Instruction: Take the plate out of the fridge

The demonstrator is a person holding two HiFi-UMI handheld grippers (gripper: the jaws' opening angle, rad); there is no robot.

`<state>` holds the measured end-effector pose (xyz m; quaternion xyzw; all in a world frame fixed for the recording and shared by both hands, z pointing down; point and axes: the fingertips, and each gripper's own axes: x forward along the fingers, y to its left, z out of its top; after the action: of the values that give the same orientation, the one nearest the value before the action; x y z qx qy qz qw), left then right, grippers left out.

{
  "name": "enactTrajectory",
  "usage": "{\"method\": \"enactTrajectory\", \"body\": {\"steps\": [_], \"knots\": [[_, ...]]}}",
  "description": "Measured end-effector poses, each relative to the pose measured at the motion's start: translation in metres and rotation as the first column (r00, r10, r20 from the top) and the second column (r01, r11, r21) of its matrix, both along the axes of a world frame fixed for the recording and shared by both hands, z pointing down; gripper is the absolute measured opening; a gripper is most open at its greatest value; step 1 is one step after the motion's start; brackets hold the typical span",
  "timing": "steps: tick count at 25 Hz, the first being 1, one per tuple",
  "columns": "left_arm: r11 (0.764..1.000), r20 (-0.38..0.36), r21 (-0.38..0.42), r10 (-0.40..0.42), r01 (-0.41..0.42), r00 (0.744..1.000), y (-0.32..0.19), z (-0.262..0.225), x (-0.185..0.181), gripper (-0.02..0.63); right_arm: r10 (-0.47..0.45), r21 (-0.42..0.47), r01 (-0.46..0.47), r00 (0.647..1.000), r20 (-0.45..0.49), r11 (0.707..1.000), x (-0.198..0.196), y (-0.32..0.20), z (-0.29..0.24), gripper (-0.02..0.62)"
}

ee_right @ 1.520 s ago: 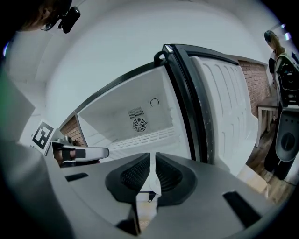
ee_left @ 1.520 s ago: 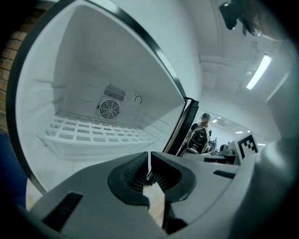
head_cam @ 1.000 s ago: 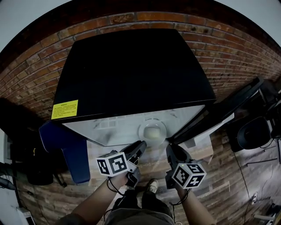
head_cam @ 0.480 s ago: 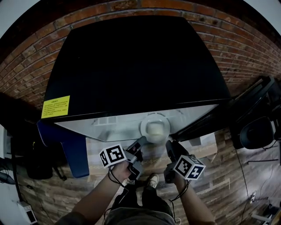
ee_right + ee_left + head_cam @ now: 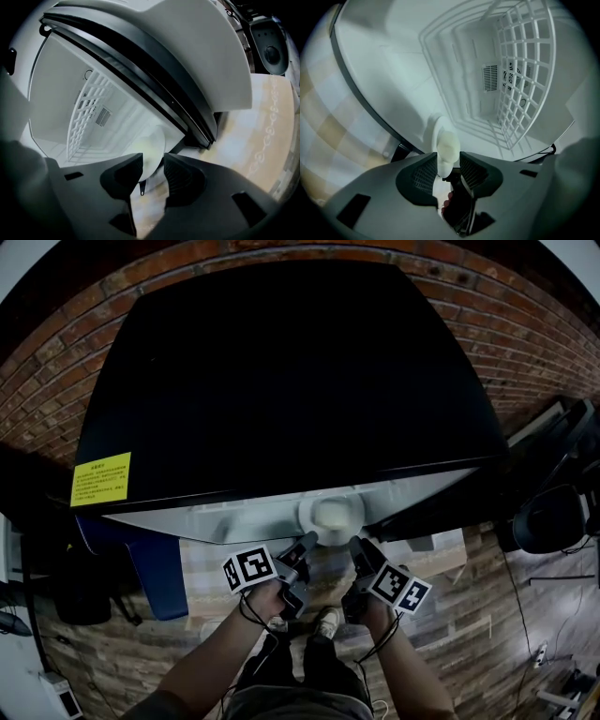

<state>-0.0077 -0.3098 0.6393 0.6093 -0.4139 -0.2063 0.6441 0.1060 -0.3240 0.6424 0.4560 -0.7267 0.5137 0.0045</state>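
A white plate with a pale cream middle lies at the front edge of the open fridge's white interior. My left gripper reaches its left rim. In the left gripper view the plate stands edge-on between the jaws of that gripper, which are opening and not pressing on it. My right gripper is at the plate's right rim. In the right gripper view the plate shows just past the open jaws of that gripper.
The fridge's black top fills the head view, with a yellow sticker at its left. Its door hangs open at the right. A white wire rack stands inside. A blue object sits left on the wooden floor.
Both grippers have moved up and closer together, onto the plate's two sides. The left jaws have spread wider. The head camera has leaned further over the fridge.
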Motion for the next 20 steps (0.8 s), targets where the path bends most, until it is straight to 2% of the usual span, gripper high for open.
{"method": "enactTrajectory", "body": {"steps": [9,13,20], "knots": [[1.000,-0.062,-0.027,-0.017,0.015,0.998,-0.001,0.012,0.003,0.138,0.043,-0.073,-0.038,0.996,0.073,0.997,-0.004,-0.007,0.021,0.124],[0.999,-0.065,-0.049,-0.019,0.016,0.998,0.002,0.018,0.005,0.140,0.060,-0.100,-0.051,0.994,0.089,0.994,-0.005,-0.008,0.028,0.124],[0.997,-0.108,-0.073,-0.029,0.021,0.994,-0.001,0.028,0.015,0.138,0.077,-0.135,-0.054,0.981,0.177,0.989,-0.014,-0.011,0.029,0.103]]}}
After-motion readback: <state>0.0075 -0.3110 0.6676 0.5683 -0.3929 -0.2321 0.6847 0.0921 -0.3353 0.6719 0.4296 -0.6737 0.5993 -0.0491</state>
